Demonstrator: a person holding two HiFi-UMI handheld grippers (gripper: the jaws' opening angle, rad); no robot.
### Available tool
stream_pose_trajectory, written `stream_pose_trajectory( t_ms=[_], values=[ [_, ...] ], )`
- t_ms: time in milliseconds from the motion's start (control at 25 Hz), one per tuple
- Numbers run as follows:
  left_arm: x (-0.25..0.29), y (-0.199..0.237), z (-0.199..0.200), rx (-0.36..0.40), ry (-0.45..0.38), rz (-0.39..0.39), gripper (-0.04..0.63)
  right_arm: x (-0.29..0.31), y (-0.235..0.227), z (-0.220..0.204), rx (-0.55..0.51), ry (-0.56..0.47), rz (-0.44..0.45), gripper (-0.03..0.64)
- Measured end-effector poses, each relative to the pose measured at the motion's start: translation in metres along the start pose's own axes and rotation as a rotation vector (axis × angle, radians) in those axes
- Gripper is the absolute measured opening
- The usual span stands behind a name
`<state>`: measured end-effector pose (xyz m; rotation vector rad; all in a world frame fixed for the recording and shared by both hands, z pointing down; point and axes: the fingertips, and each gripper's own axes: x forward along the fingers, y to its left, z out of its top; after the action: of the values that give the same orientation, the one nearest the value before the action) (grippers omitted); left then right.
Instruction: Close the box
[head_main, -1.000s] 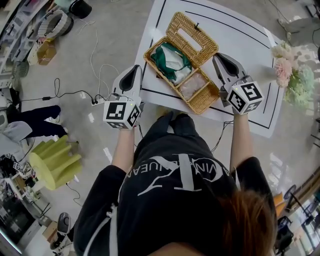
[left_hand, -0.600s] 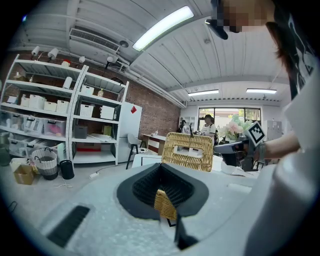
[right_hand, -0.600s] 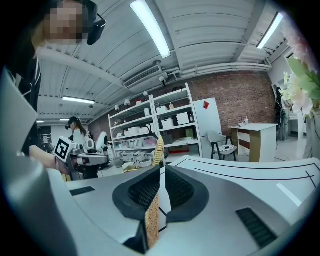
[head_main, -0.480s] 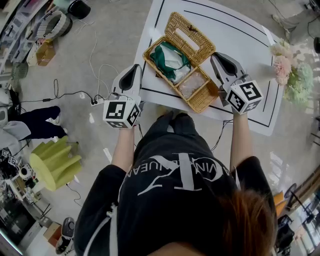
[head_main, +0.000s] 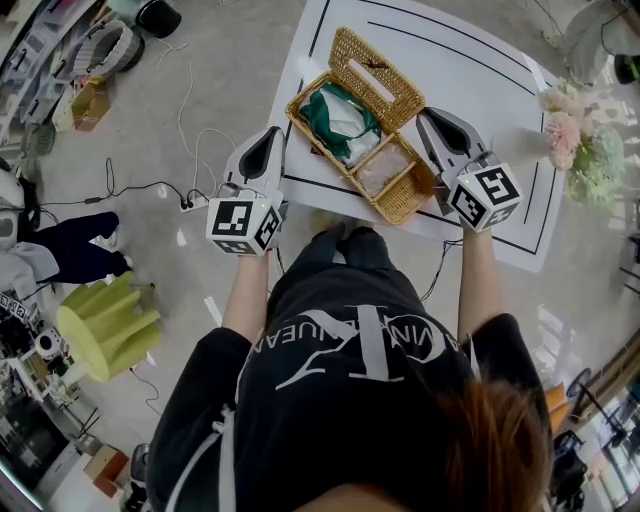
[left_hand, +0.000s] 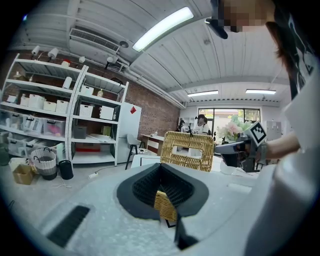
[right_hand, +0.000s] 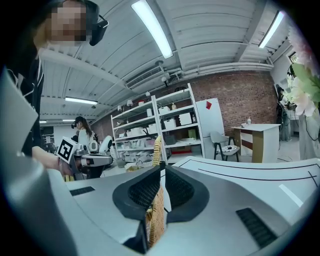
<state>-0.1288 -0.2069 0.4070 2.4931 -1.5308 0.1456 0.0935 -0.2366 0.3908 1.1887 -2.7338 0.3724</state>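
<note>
Lid (head_main: 395, 75) stands steeper now; left gripper (left_hand: 165, 206) and right gripper (right_hand: 154, 215) pinch box (head_main: 400, 205) edges.

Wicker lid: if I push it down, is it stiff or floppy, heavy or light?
Probably stiff: the wicker lid stands open unsupported. Likely light, being woven with a cutout. The wicker box beneath, pinched both sides, shouldn't slide.

The wicker box (head_main: 405, 203) is golden tan in a tight weave, with a green cloth (head_main: 340, 112) in its far end and a pale pink packet (head_main: 385, 166) nearer. The table (head_main: 480, 80) is white, ruled with black lines (pink and pale green flowers (head_main: 582, 140) at far right). The left gripper (head_main: 273, 137) and right gripper (head_main: 427, 117) are pale grey, their cubes patterned in black and white squares.
</note>
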Motion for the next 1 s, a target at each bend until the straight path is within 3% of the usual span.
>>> stream_pose_trajectory(
  t_ms=[560, 1000],
  values=[
    [0.017, -0.027, 0.006, -0.013, -0.013, -0.098, 0.011, 0.0, 0.01, -0.002, 0.016, -0.011, -0.007, 0.014],
    [0.015, -0.018, 0.005, -0.015, -0.01, -0.077, 0.011, 0.0, 0.016, -0.003, 0.045, -0.025, 0.004, 0.015]
  ],
)
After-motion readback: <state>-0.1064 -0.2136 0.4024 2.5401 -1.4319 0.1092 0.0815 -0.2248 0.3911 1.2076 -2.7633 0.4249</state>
